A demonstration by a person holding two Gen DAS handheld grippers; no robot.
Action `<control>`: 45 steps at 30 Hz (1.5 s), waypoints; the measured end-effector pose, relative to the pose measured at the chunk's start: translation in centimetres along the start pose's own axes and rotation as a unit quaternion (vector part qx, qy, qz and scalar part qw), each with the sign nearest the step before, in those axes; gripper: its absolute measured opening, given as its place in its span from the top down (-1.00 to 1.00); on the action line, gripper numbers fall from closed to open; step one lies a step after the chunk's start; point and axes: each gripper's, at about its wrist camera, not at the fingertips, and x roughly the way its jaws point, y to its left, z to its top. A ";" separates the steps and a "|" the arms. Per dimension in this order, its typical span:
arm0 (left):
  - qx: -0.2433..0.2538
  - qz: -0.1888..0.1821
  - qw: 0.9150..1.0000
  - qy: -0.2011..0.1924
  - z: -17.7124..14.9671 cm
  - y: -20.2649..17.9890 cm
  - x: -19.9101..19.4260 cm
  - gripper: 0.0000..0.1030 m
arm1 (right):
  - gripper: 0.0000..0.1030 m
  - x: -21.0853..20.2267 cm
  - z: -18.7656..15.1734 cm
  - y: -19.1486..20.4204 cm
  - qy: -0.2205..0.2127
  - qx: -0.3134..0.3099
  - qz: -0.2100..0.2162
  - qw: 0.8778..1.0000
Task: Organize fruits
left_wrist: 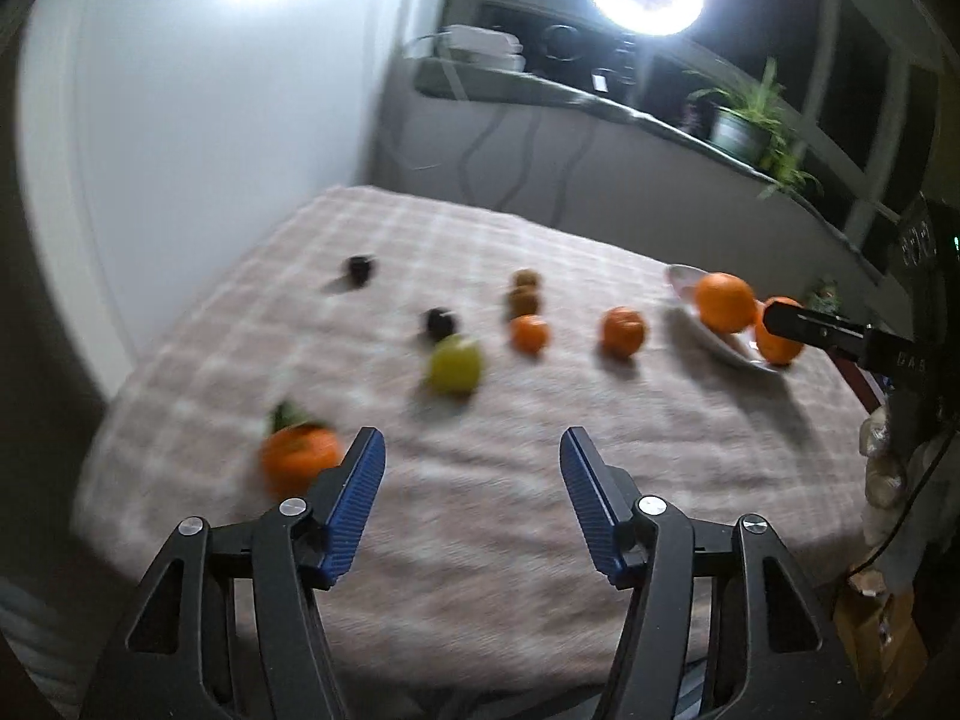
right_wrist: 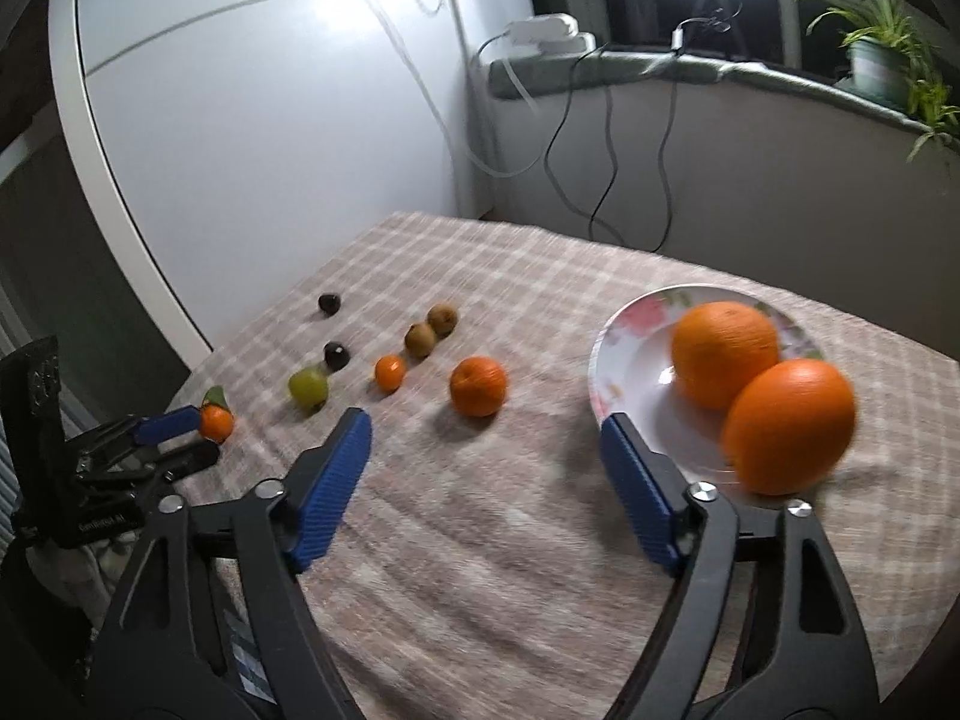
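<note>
Left tongs (left_wrist: 472,444): standing apart with nothing between the blue pads, hanging over bare checked cloth near the desk's front edge.
Right tongs (right_wrist: 485,423): also gaping and empty, reaching over the cloth, the right pad sitting in front of the plate's near rim.
Desk (right_wrist: 540,570): lying under a pink-grey checked cloth, carrying all the fruit.
Plate (right_wrist: 624,354): a white flowered dish resting toward the desk's right side.
Big oranges: one (right_wrist: 723,354) lying inside the plate; the other (right_wrist: 789,426) sitting at its near right rim, touching the first.
Loose orange (right_wrist: 478,386): lying on the cloth left of the plate, apart from it.
Small tangerine (right_wrist: 390,372): sitting just left of that, near two kiwis (right_wrist: 431,330).
Green fruit (right_wrist: 308,387): resting further left, beside a dark fruit (right_wrist: 336,355); a second dark fruit (right_wrist: 329,302) lying farther back.
Leafy tangerine (left_wrist: 300,450): sitting just left of the left tongs' left pad, outside the gap; contact unclear.
</note>
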 end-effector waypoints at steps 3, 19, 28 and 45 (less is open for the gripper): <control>-0.016 0.012 1.000 0.001 -0.3 1.6 0.1 -0.14 | -0.42 1.3 0.1 0.8 0.010 -0.010 0.001 1.000; -0.040 0.043 0.998 0.004 -0.5 5.4 1.4 -0.13 | -0.21 7.6 0.7 2.1 0.063 -0.016 -0.044 0.997; -0.042 0.033 0.998 0.019 -0.5 5.7 2.7 -0.13 | 0.05 11.1 0.8 1.0 0.093 0.010 -0.052 0.994; -0.049 0.035 0.998 0.030 -0.5 6.1 3.7 0.20 | 0.21 12.8 1.4 1.1 0.102 0.005 -0.057 0.993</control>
